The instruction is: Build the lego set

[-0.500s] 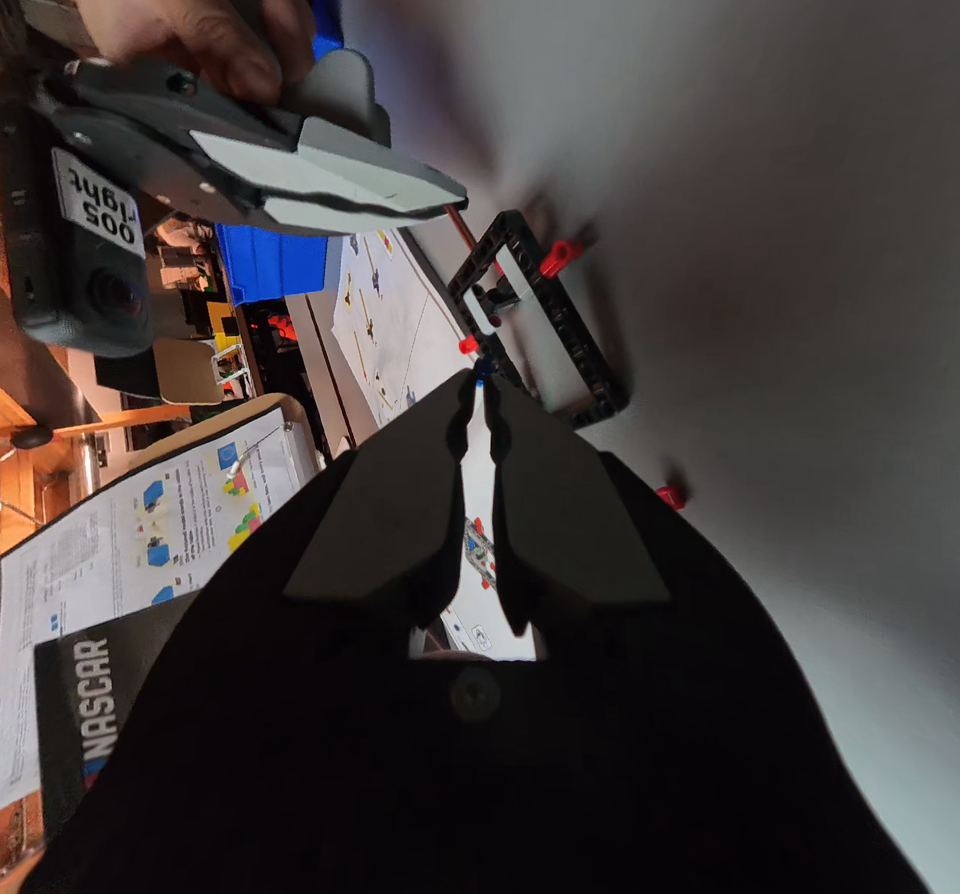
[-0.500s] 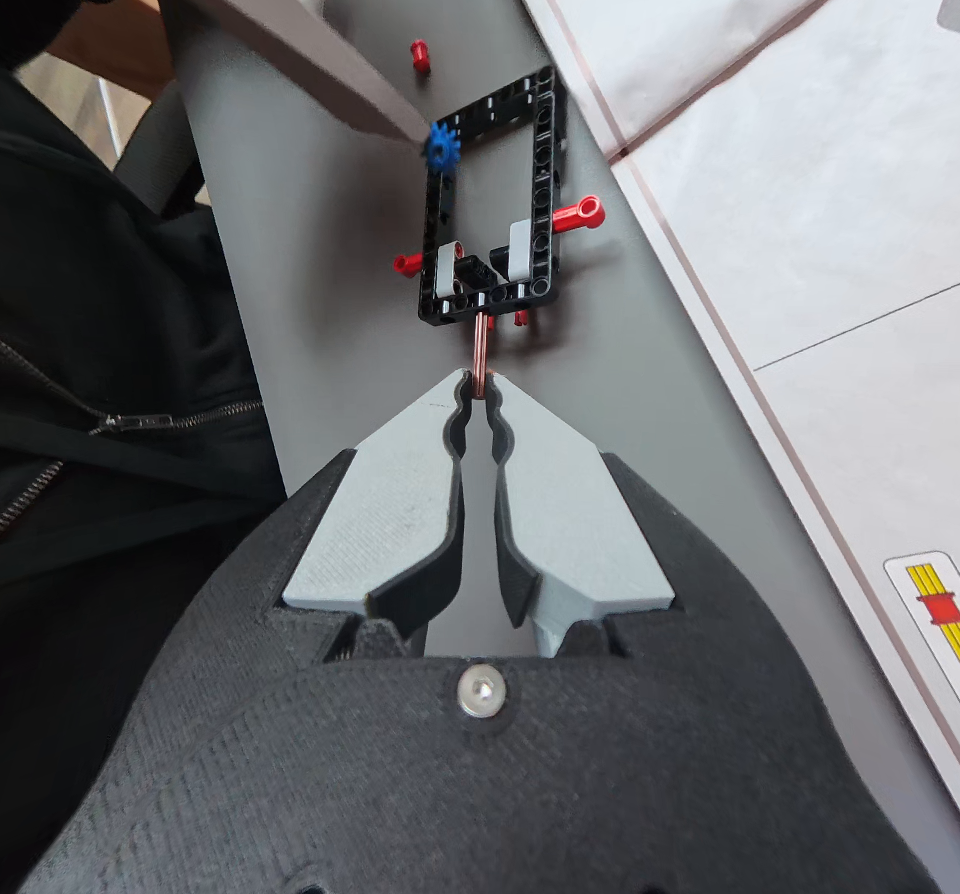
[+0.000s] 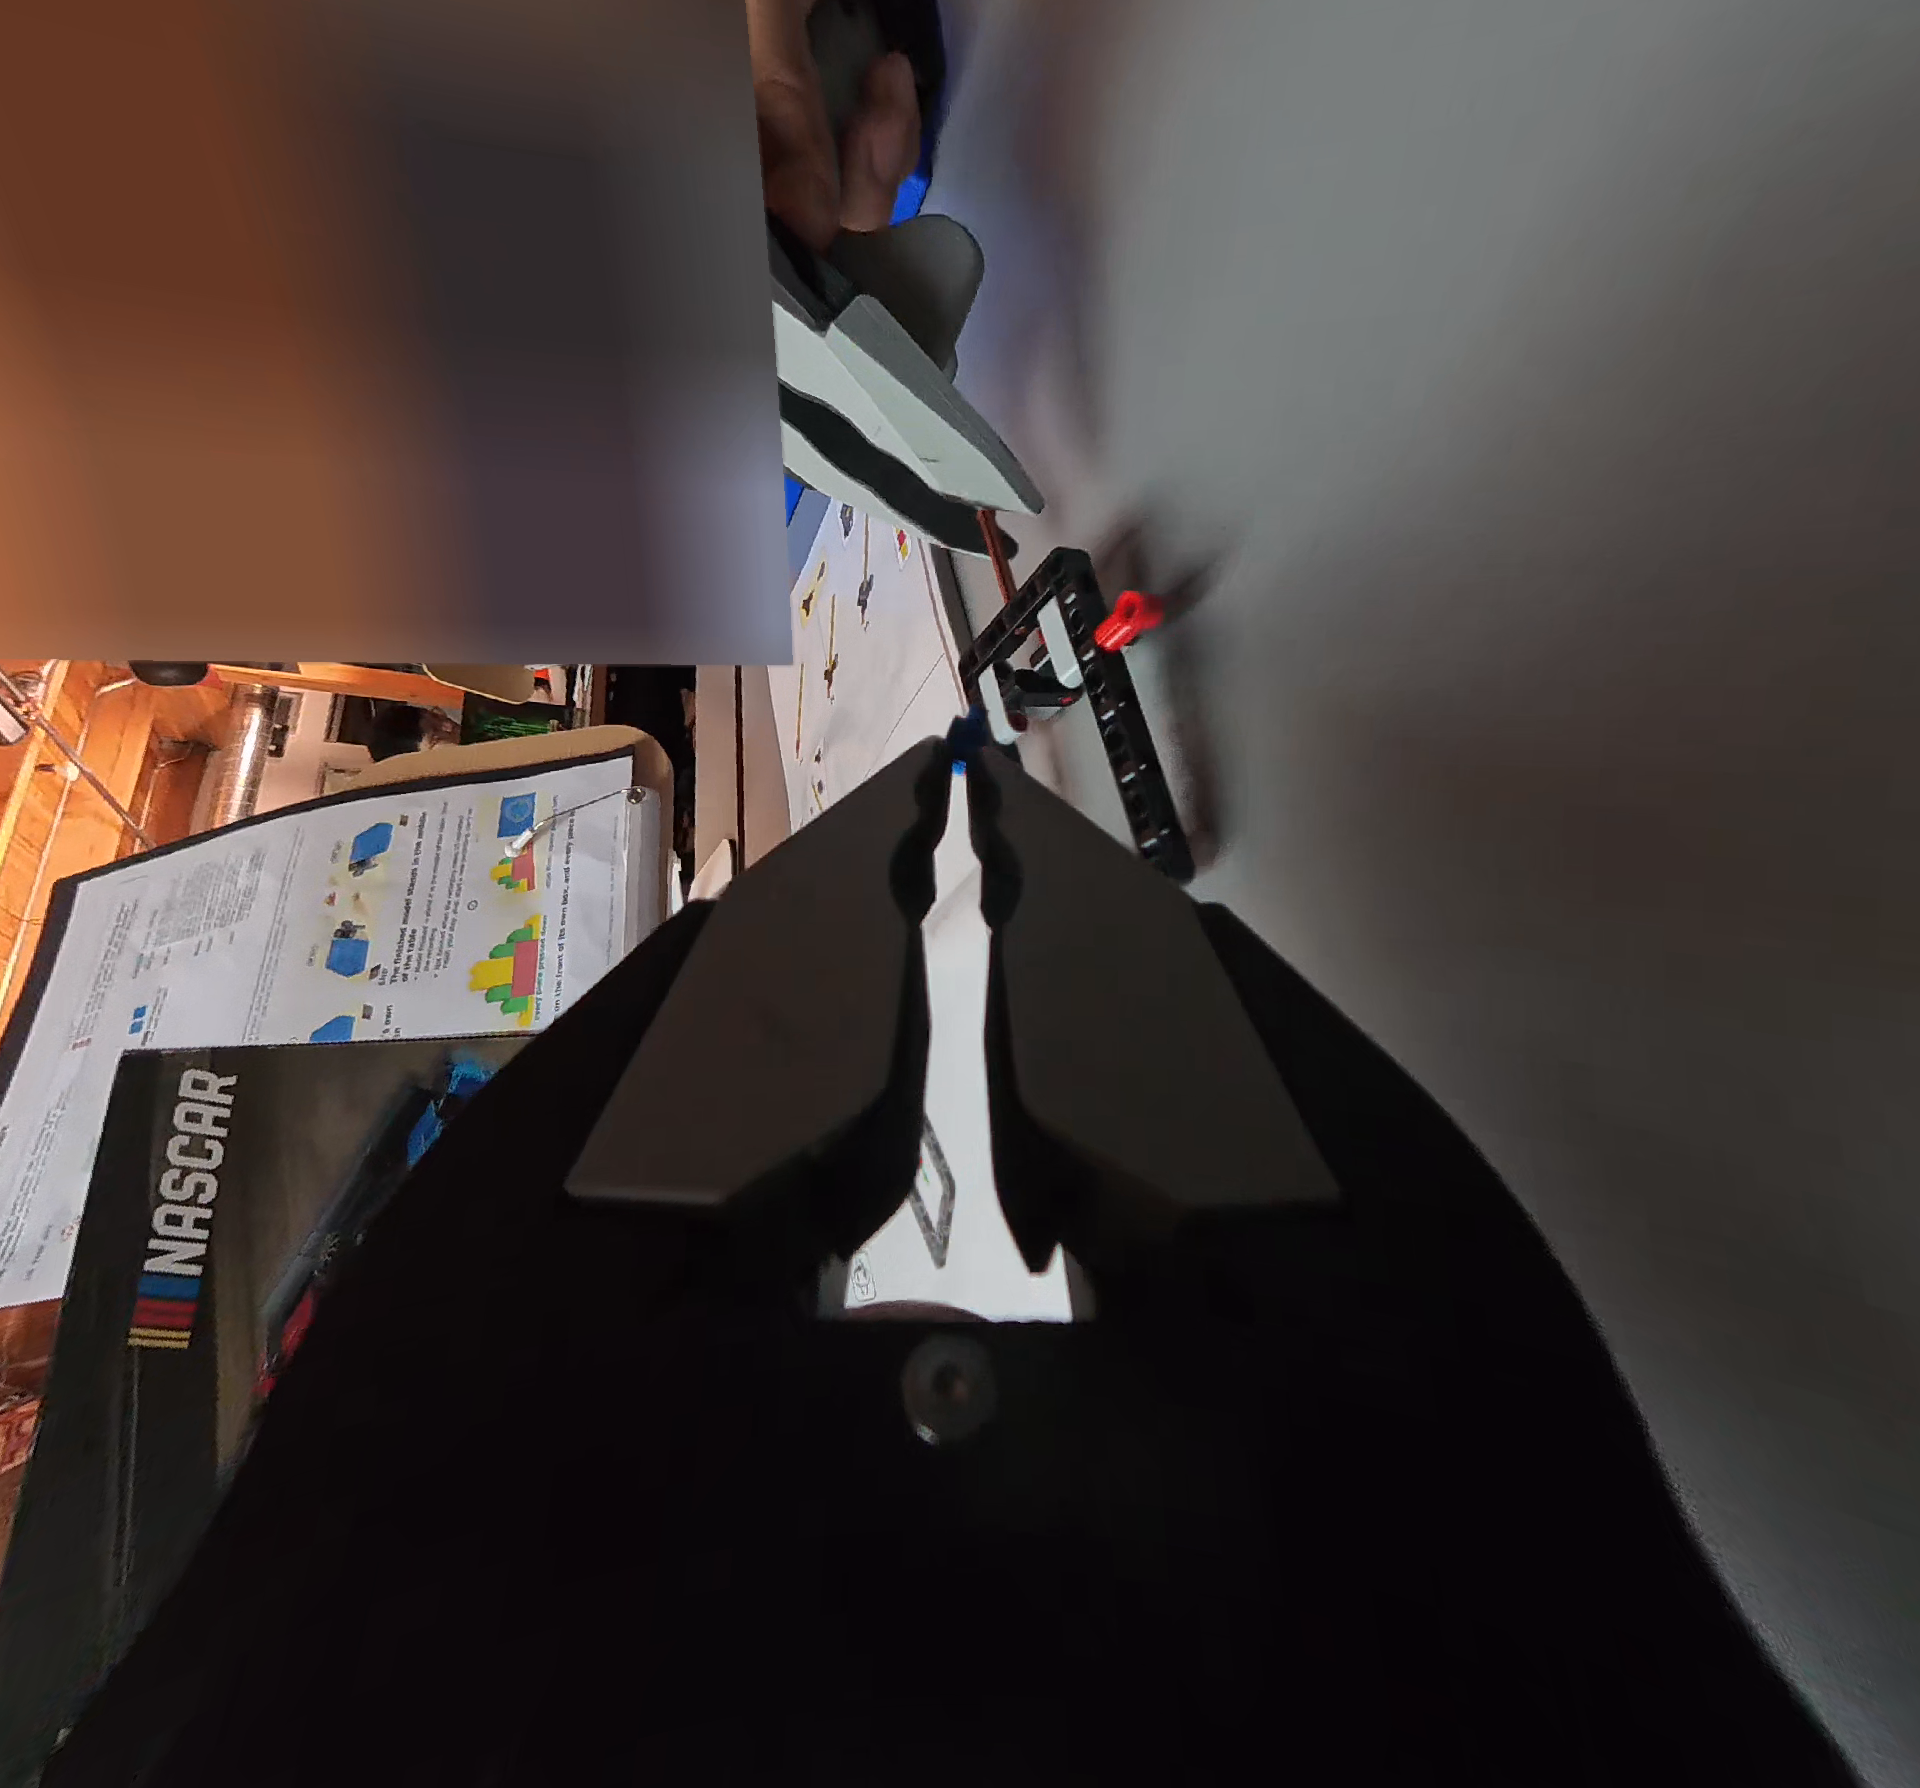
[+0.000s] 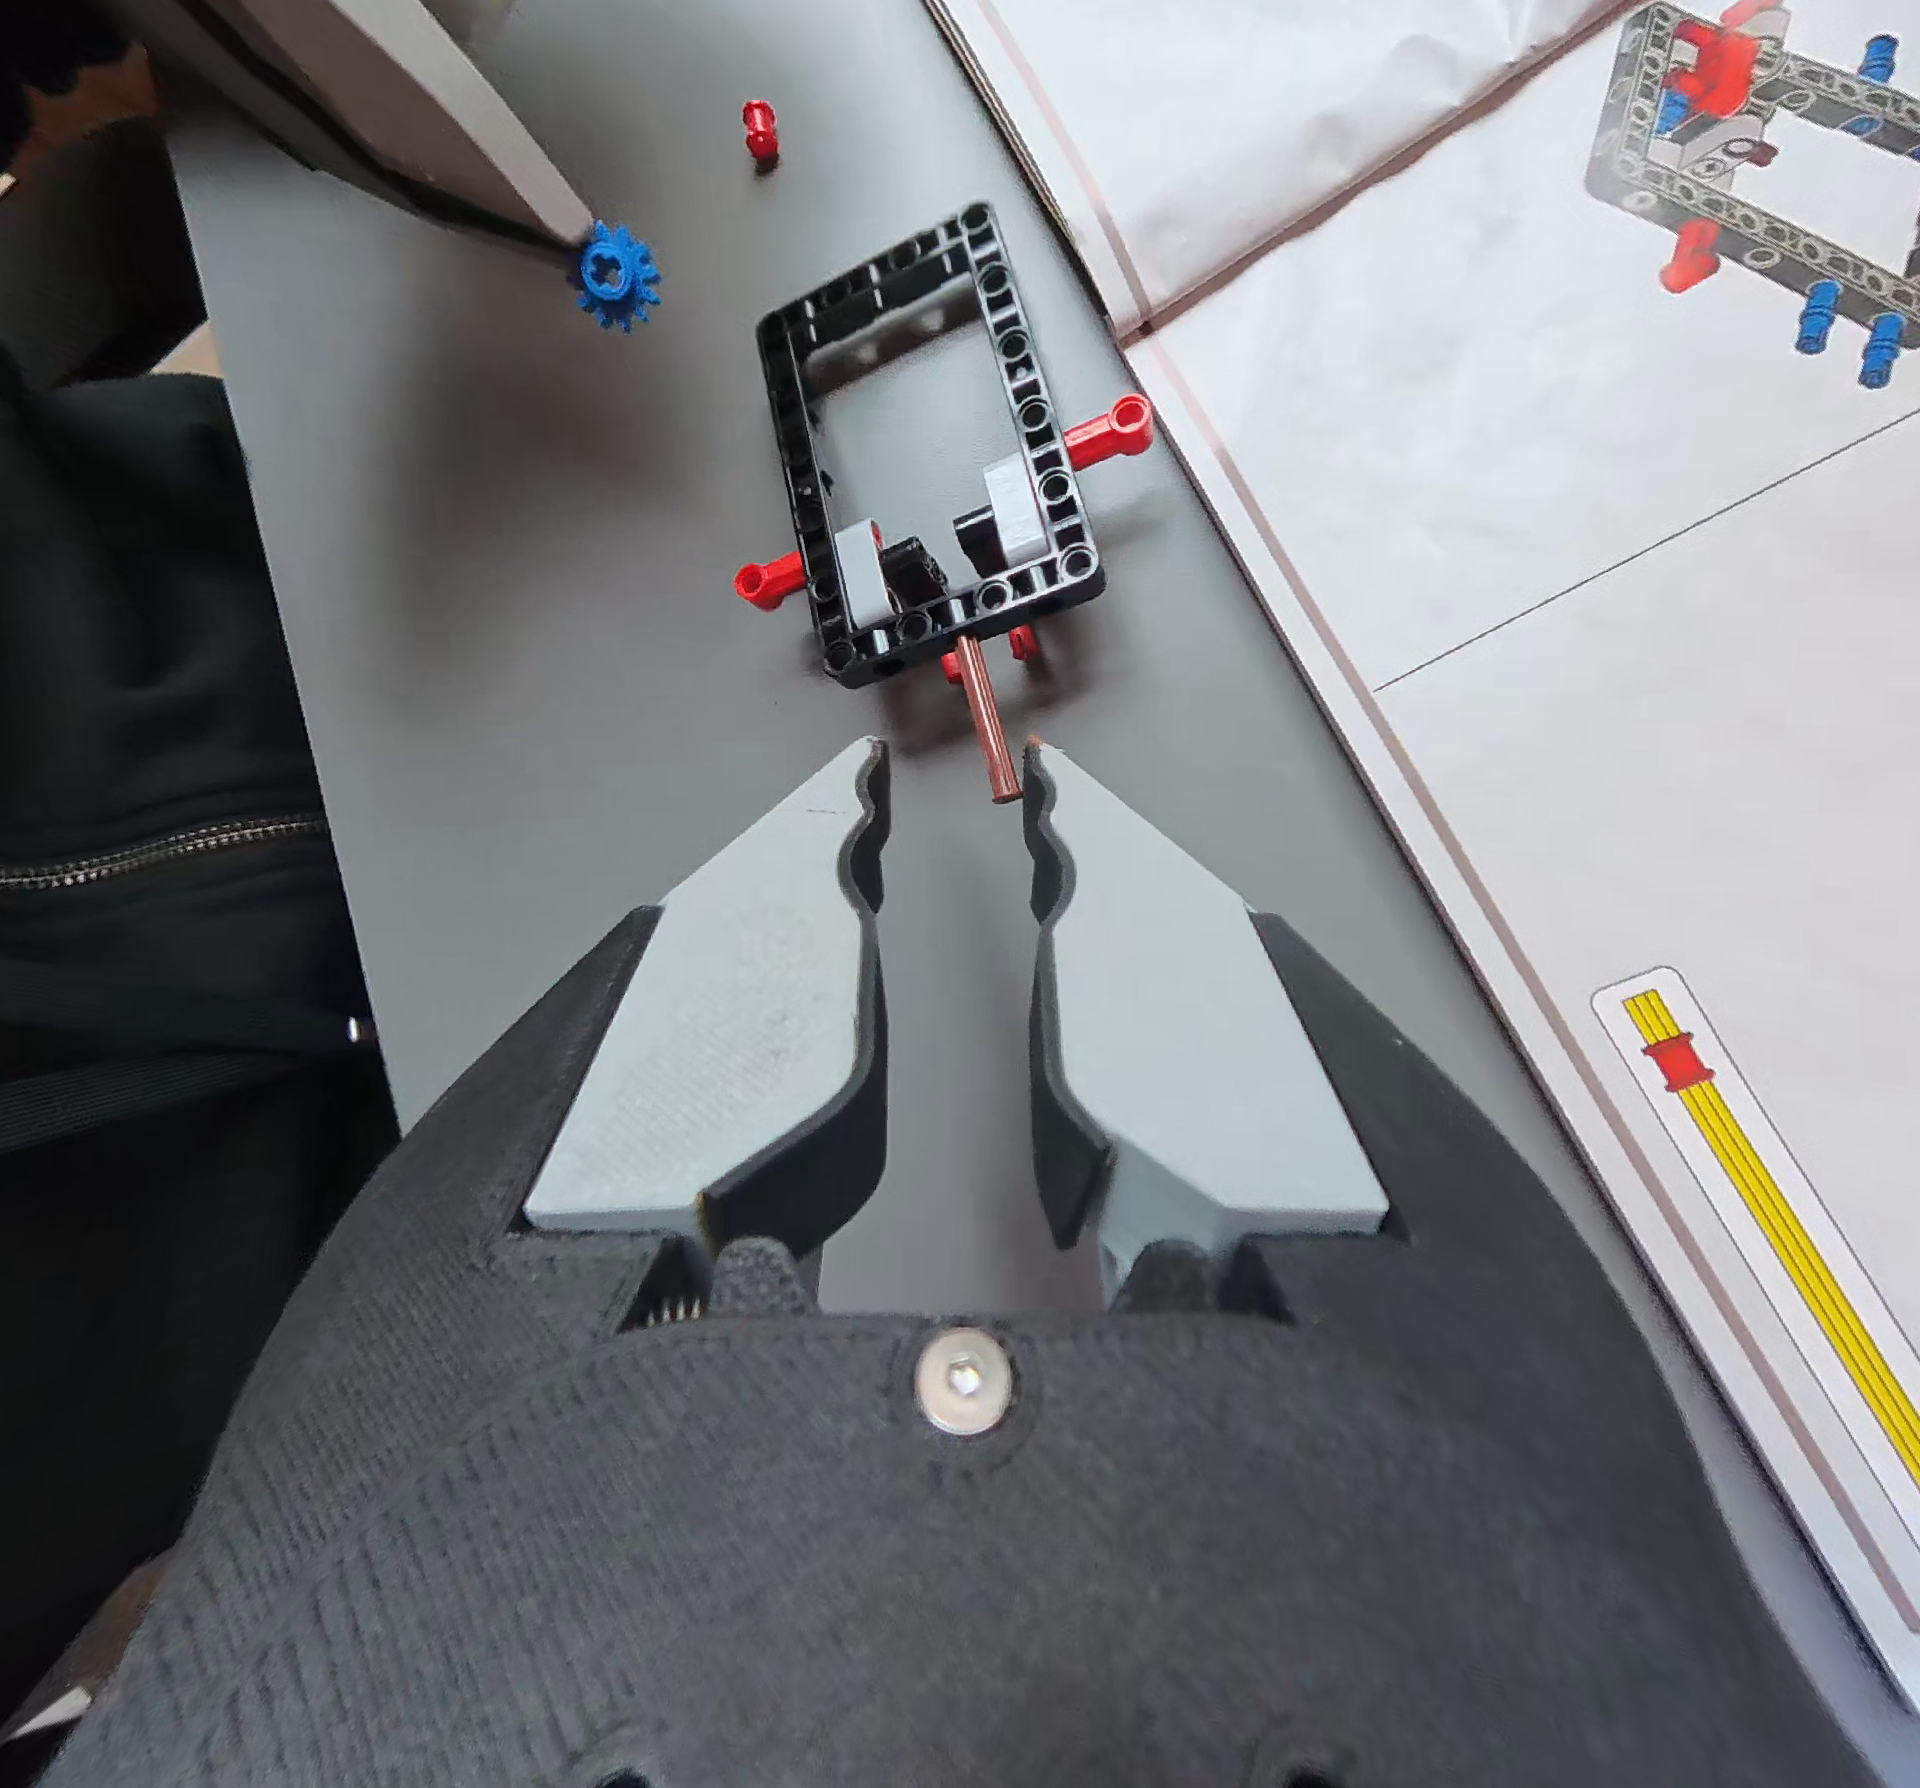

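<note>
Left wrist view: upper left quarter masked by a blur patch; most of the right gripper (image 3: 1013, 502) lies behind it, only the finger ends and part of a hand (image 3: 831, 128) show. The far end of the black frame (image 3: 1101, 699) is partly hidden by the left gripper (image 3: 958, 764), and its own body fills the near half of the view.

Left gripper: jaws pinched on the blue gear (image 4: 615, 273), held off the grey counter (image 4: 540, 699), far left of the frame and well apart from it. Earlier the gear sat against the frame's far left corner; now it is drawn away to the left.

Right gripper (image 4: 956, 762): jaws spread. The brown axle (image 4: 985, 720) sticks out of the frame's near edge and lies just beside the right fingertip (image 4: 1039, 772); contact cannot be told. Earlier these jaws pinched the axle.

One loose red pin (image 4: 758, 126) lies beyond the frame. The instruction sheet (image 4: 1558, 595) is cut off at the right edge.
</note>
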`<state>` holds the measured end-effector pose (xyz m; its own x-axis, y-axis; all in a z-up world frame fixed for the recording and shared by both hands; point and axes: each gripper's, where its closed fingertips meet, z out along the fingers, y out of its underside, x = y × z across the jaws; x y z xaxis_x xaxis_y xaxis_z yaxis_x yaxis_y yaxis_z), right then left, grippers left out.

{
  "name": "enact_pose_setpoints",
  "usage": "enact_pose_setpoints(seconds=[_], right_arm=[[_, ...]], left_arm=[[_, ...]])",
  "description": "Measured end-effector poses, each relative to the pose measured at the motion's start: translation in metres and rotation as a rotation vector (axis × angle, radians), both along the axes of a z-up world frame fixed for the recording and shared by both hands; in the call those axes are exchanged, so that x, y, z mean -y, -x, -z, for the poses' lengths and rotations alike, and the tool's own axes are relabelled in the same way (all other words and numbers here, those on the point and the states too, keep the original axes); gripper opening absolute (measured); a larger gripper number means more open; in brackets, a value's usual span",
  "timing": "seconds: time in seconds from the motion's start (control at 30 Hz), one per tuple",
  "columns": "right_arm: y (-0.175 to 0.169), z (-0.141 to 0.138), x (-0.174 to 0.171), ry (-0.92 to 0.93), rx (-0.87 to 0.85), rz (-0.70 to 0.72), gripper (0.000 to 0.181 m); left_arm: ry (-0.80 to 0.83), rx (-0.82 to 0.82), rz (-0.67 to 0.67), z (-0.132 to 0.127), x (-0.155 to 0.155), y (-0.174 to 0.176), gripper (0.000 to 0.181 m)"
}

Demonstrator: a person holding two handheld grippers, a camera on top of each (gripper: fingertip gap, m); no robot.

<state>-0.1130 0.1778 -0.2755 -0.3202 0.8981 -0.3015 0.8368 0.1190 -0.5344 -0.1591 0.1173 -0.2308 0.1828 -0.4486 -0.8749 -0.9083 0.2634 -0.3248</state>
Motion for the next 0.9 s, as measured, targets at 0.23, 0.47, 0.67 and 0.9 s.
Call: enact_pose_setpoints(seconds=[0.23, 0.47, 0.67, 0.9], right_arm=[[0.001, 0.006, -0.005, 0.009, -0.011, 0.017, 0.002], [0.004, 0.006, -0.002, 0.005, -0.004, -0.015, 0.003], [0.006, 0.008, 0.000, 0.009, 0.010, -0.028, 0.002], [0.005, 0.009, 0.003, 0.029, 0.021, -0.034, 0.002]], left_arm=[[0.015, 0.004, -0.001, 0.007, -0.003, 0.002, 0.000], [0.024, 0.011, 0.003, 0.010, -0.004, 0.004, 0.000], [0.022, 0.015, 0.003, 0.010, -0.003, 0.006, 0.000], [0.033, -0.019, 0.016, 0.012, -0.005, 0.008, 0.000]])
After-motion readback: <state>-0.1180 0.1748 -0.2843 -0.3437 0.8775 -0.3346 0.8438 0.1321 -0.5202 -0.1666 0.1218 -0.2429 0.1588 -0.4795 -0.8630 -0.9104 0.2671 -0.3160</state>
